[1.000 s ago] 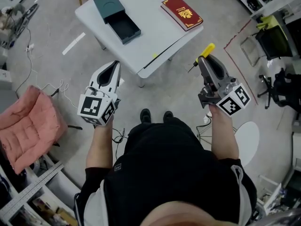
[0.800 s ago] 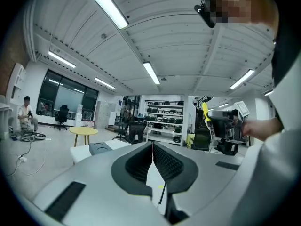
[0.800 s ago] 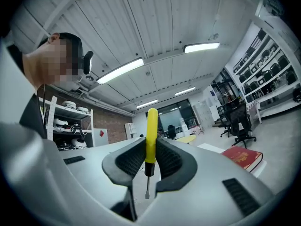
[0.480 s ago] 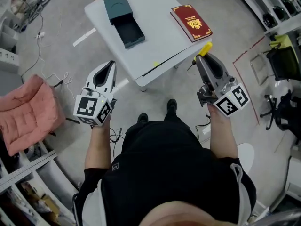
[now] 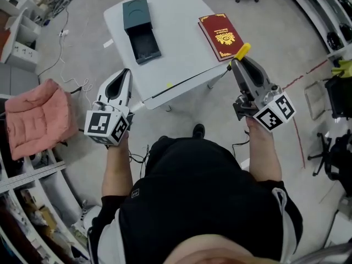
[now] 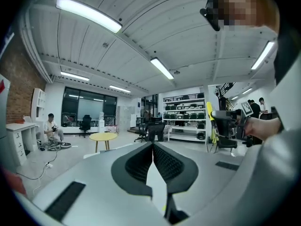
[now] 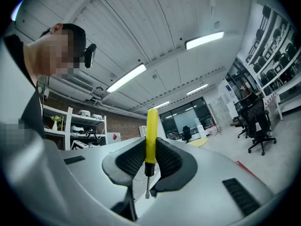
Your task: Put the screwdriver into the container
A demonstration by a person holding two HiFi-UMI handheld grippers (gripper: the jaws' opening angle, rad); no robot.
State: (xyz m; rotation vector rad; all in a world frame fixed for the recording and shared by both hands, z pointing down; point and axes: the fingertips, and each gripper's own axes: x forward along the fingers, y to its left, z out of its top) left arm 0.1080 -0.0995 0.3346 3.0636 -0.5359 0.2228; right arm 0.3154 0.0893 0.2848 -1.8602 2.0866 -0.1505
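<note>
The yellow-handled screwdriver with a thin metal shaft (image 7: 151, 136) is gripped in the right claw (image 7: 150, 147). The jaws press on both sides of the handle, just above its black collar. The yellow end stands out past the jaw tips, and the shaft points back between the jaws toward the claw's body.

In the head view the right claw (image 5: 238, 63) is held at the near right edge of the white rectangular surface (image 5: 179, 56). The handle's end (image 5: 242, 51) shows just beside the near corner of the red hardcover book with a gold emblem (image 5: 220, 35). From this view the claw's body hides most of the shaft.

The dark teal box-shaped container (image 5: 139, 22), with its drawer pulled out toward the person, sits at the far left of the surface, well apart from the screwdriver.

The left claw (image 5: 126, 73) is held off the near left edge of the surface. Its jaws (image 6: 153, 146) are closed tip to tip with nothing between them.
</note>
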